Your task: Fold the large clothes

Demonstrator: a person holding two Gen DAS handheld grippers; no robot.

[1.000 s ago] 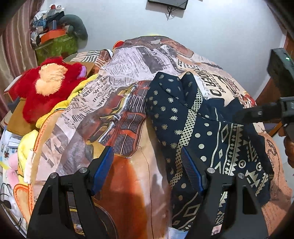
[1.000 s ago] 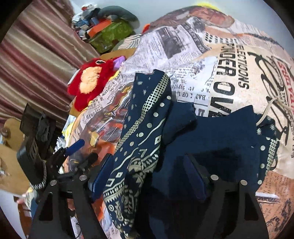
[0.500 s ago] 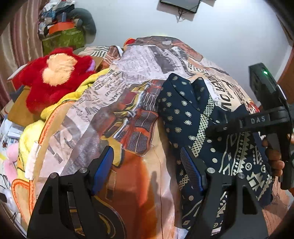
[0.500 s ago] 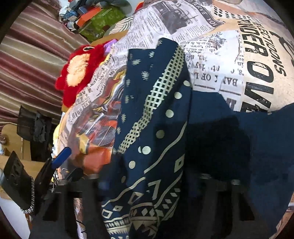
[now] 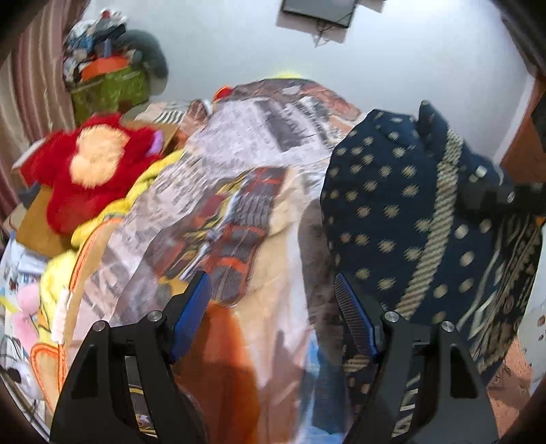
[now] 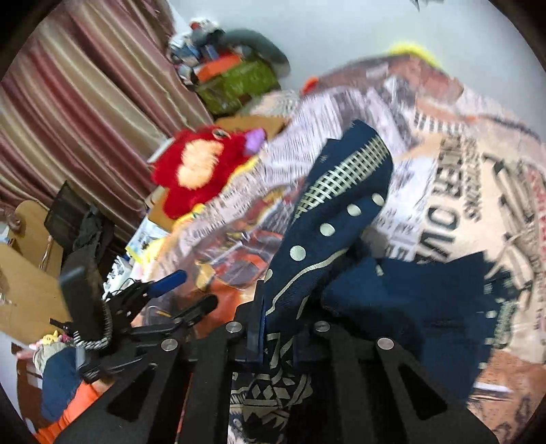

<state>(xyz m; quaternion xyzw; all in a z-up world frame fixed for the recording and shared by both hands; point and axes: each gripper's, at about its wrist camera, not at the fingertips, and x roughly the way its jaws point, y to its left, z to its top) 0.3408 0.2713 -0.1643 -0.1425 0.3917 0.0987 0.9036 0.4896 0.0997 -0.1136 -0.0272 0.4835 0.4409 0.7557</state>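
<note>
- The bed (image 5: pixel 279 341) took up most of the room, spread with a sheet (image 6: pixel 443 191) printed like old newspaper pages, with orange and brown patches.
- A striped curtain (image 6: pixel 85 112) in maroon and tan hung along the left side, and a plain pale wall (image 5: pixel 239 51) stood behind the bed with a dark screen (image 5: pixel 317 13) mounted high on it.
- The navy garment (image 5: pixel 392 205), patterned with cream dots, lattice bands and zigzags, lay on the right half of the bed; part of it was lifted off the sheet and stood up in a bunched fold, while the plain dark part (image 6: pixel 426 297) still rested on the bed.
- A red plush toy (image 5: pixel 92 170) with a peach face lay at the bed's left edge on yellow bedding, well apart from the garment.
- A green box (image 5: pixel 109 88) piled with clutter sat in the far left corner.
- The right gripper (image 6: pixel 273 328) had just been closing, and its jaws stood pinched together on a fold of the navy garment, the cloth running up and away from between them.
- The left gripper (image 5: pixel 273 314) stood with its blue-padded jaws wide apart over the sheet, with nothing between them; the garment's edge lay just beside its right finger.
- In the right wrist view the left gripper showed low on the left, beside the bed.
</note>
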